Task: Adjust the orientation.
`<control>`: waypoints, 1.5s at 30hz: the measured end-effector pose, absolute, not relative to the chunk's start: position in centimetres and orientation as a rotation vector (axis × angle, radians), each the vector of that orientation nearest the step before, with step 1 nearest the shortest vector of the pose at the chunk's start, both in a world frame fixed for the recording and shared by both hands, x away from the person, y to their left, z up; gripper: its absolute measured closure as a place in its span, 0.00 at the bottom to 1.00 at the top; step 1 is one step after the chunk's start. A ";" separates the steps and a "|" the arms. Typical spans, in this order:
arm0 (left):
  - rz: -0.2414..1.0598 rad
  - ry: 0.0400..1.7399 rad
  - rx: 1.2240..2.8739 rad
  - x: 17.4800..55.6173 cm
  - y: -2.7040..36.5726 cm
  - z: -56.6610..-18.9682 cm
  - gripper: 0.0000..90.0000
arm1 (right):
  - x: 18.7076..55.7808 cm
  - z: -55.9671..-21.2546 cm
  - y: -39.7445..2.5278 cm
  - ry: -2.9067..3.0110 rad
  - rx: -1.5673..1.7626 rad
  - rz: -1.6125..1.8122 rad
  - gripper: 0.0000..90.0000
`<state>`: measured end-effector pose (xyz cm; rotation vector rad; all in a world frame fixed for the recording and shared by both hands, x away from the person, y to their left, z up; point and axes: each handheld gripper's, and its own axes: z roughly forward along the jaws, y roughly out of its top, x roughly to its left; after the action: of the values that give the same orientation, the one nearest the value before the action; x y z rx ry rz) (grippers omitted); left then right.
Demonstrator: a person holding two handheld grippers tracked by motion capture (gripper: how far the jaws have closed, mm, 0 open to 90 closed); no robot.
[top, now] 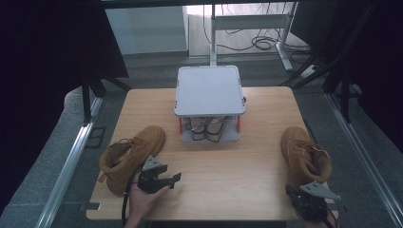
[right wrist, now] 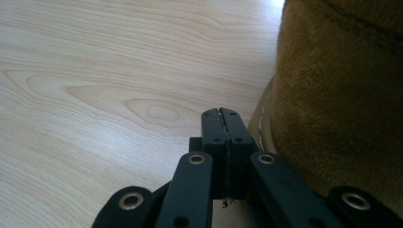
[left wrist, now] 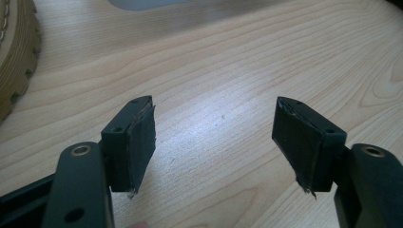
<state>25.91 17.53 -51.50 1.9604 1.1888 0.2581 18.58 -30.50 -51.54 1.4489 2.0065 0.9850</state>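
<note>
Two tan suede lace-up boots (top: 130, 156) flank a grey two-tier shoe rack (top: 209, 90), likely awaiting shelving; left gripper (left wrist: 214, 142) gapes empty, right gripper (right wrist: 222, 118) pinched closed, empty.

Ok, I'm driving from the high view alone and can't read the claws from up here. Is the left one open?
Observer: Yes. In the left gripper view the left claw has its jaws wide apart, with bare table between them.
Operator: And the right one?
Observer: The right claw is shut, pads pressed together on nothing.
Operator: How near is it to the right boot?
Observer: Very near. In the right gripper view the right boot rises just beside the jaws, though I can't tell if they touch.
Operator: Anything by the left claw?
Observer: The ridged sole edge of the left boot sits at that view's far left, well apart from the jaws.
</note>
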 end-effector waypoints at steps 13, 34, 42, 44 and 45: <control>0.260 1.193 1.957 25.9 17.5 -51.5 0.35 | 17.4 -51.5 -33.1 1.954 1.507 0.979 1.00; 0.268 1.203 1.960 26.1 17.7 -51.6 0.35 | 16.6 -51.5 -37.1 1.838 1.585 0.952 1.00; 0.270 1.207 1.962 26.1 17.7 -51.7 0.35 | 16.6 -51.7 -38.3 1.781 1.612 0.948 1.00; 0.269 1.211 1.958 26.1 17.8 -51.6 0.35 | 16.6 -51.7 -38.2 1.780 1.607 0.945 1.00; 0.269 1.211 1.958 26.1 17.8 -51.6 0.35 | 16.6 -51.7 -38.2 1.780 1.608 0.946 1.00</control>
<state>26.09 17.81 -51.63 1.9582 1.2113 0.2692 16.61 -38.18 -51.66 1.6076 1.7798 0.9457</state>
